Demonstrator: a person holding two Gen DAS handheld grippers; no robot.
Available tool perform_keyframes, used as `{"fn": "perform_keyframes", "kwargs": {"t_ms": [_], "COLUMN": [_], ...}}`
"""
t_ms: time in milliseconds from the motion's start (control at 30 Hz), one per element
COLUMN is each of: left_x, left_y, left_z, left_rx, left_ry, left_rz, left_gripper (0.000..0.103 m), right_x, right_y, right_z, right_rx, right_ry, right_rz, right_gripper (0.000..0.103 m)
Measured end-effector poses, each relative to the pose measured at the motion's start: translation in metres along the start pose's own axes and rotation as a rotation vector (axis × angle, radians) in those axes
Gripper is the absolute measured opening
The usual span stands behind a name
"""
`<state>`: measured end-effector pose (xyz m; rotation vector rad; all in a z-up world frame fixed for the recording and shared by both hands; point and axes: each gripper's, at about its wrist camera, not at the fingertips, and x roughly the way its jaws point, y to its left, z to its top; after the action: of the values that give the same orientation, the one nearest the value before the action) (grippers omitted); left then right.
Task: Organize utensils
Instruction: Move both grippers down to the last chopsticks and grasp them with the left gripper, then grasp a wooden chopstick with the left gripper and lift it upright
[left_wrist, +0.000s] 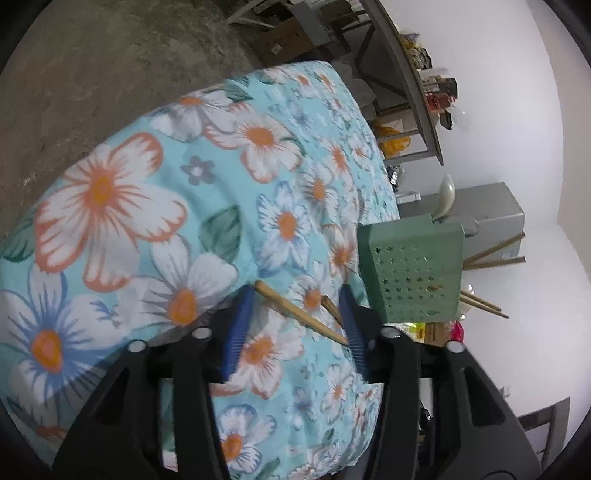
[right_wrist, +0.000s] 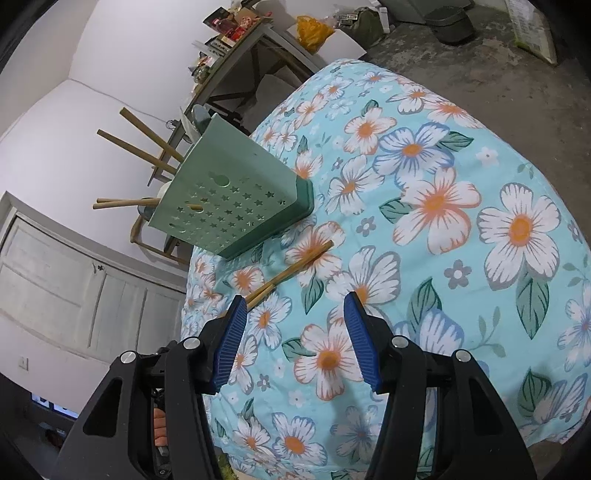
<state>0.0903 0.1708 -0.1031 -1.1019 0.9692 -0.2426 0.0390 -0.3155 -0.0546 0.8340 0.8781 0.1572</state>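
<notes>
A green star-punched utensil holder (left_wrist: 413, 269) (right_wrist: 236, 206) stands near the edge of the flowered tablecloth (left_wrist: 147, 229) (right_wrist: 461, 206). Several wooden chopsticks (left_wrist: 491, 254) (right_wrist: 147, 136) and a pale spoon (left_wrist: 445, 195) poke out of its top. Two loose chopsticks (left_wrist: 295, 312) (right_wrist: 299, 264) lie on the cloth beside the holder. My left gripper (left_wrist: 295, 295) hangs open over them, with one stick running between its blue pads. My right gripper (right_wrist: 295, 299) is open over bare cloth; the sticks end by its left fingertip (right_wrist: 238, 314).
A metal shelf (left_wrist: 413, 92) (right_wrist: 236, 48) crowded with small goods stands past the table, with a yellow bag (left_wrist: 395, 142) (right_wrist: 312, 29) under it. A grey box (left_wrist: 484, 210) sits behind the holder. Concrete floor (left_wrist: 92, 74) (right_wrist: 498, 74) surrounds the table; white doors (right_wrist: 74, 288) are at the left.
</notes>
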Motion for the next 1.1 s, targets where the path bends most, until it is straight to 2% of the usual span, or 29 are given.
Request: {"fn": "perform_keyframes", "kwargs": {"t_ms": [133,267,367,533,700,800,1100], "left_x": [0.012,0.018,0.024,0.030,0.036,0.037,0.030], "left_y": [0.011,0.016,0.018,0.013,0.016,0.020,0.017], "left_z": [-0.003,-0.001,-0.001,-0.004,-0.006,-0.007,-0.010], "left_rx": [-0.104,-0.179,-0.225,-0.238,-0.255,-0.257,-0.177], "left_ry": [0.052,0.051,0.049,0.023,0.003,-0.003,-0.022], "left_rz": [-0.049,-0.083,-0.076,-0.032,0.003,-0.003,-0.011], "left_gripper": [0.050,0.050,0.045,0.035,0.013,0.012,0.010], "right_x": [-0.001,-0.001,-0.001,-0.001,-0.001,-0.002,-0.011], "right_y": [0.000,0.001,0.002,0.003,0.003,0.003,0.001], "right_z": [0.001,0.001,0.000,-0.002,-0.003,-0.004,-0.004], "right_rx": [0.003,-0.002,-0.004,-0.005,-0.004,-0.004,-0.012], "right_ry": [-0.003,-0.002,0.000,0.001,0.001,0.000,-0.019], "right_rz": [-0.001,-0.001,-0.001,0.003,0.007,0.007,0.009], "right_gripper": [0.054,0.054,0.054,0.054,0.054,0.054,0.054]}}
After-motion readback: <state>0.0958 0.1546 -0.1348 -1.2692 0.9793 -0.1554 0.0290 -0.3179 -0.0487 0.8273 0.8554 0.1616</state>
